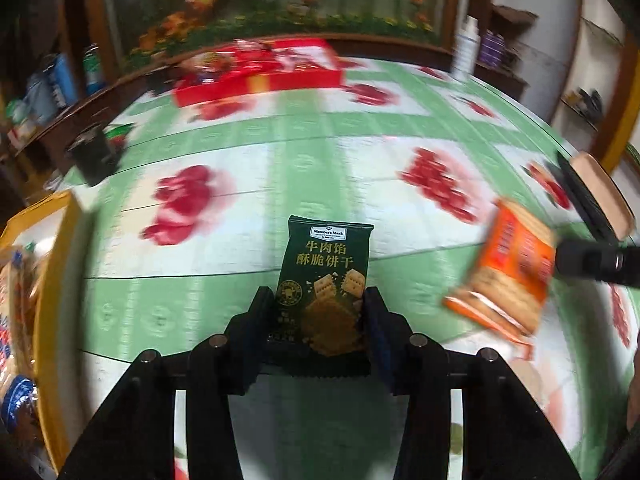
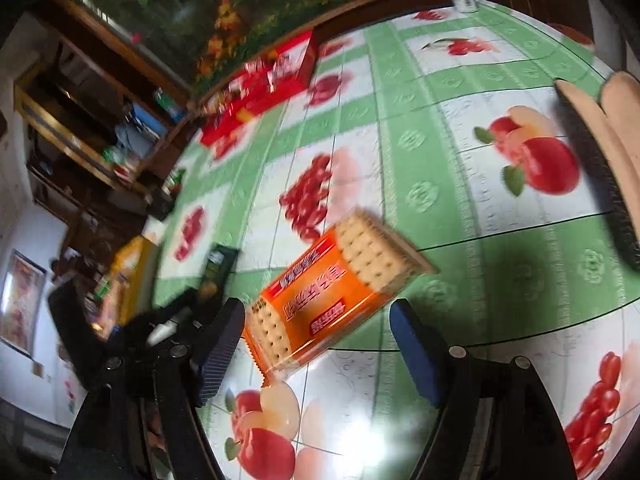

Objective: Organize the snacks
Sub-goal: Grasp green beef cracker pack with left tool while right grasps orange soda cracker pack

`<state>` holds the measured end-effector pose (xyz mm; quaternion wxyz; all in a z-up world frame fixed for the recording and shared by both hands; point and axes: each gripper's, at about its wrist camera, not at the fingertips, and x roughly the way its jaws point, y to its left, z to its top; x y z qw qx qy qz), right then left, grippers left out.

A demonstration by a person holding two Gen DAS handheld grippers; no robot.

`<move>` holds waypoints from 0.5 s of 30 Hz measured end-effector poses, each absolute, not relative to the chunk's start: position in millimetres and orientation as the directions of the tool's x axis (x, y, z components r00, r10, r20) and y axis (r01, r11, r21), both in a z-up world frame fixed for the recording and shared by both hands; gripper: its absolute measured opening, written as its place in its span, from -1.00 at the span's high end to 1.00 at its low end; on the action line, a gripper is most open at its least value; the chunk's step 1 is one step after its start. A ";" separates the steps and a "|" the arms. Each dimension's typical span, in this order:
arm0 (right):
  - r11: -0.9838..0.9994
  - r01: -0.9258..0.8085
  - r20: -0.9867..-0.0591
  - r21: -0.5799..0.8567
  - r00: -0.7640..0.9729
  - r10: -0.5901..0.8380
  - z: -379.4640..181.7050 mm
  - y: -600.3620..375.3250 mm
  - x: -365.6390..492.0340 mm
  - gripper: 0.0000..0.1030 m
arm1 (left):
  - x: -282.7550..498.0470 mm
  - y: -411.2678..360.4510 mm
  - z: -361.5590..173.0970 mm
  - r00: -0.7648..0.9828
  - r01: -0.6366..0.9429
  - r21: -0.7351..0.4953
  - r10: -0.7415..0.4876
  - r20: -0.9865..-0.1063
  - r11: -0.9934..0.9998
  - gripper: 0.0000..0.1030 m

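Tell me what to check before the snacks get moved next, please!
1. Left hand-held gripper shut on the green biscuit packet: ok.
2. Right hand-held gripper gripping the orange cracker pack: not ok, jaws apart.
3. Orange cracker pack between the right fingers: ok.
4. Red box reachable at the table's far edge: cannot tell.
5. Yellow box has space: cannot tell, blurred.

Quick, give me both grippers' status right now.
Left gripper: shut on the dark green cracker packet.
Right gripper: open, fingers either side of the orange cracker pack, not clamped on it.
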<state>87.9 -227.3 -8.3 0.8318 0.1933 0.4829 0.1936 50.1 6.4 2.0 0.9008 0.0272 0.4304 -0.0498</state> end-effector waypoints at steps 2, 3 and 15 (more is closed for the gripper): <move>0.880 -0.139 -0.765 0.455 0.445 0.465 -9.0 -212.4 94.3 -0.54 | 51.1 13.2 2.2 0.629 0.104 -0.003 -0.068 -0.775 0.995 0.13; 0.894 -0.140 -0.779 0.426 0.446 0.441 -8.3 -206.5 98.4 -0.54 | 50.9 15.8 2.7 0.630 0.097 -0.010 -0.069 -0.774 0.995 0.13; 0.954 -0.282 -0.842 0.100 0.487 0.232 -7.0 -147.2 127.1 -0.53 | 56.9 25.9 2.5 0.634 0.046 -0.001 -0.030 -0.773 0.999 0.13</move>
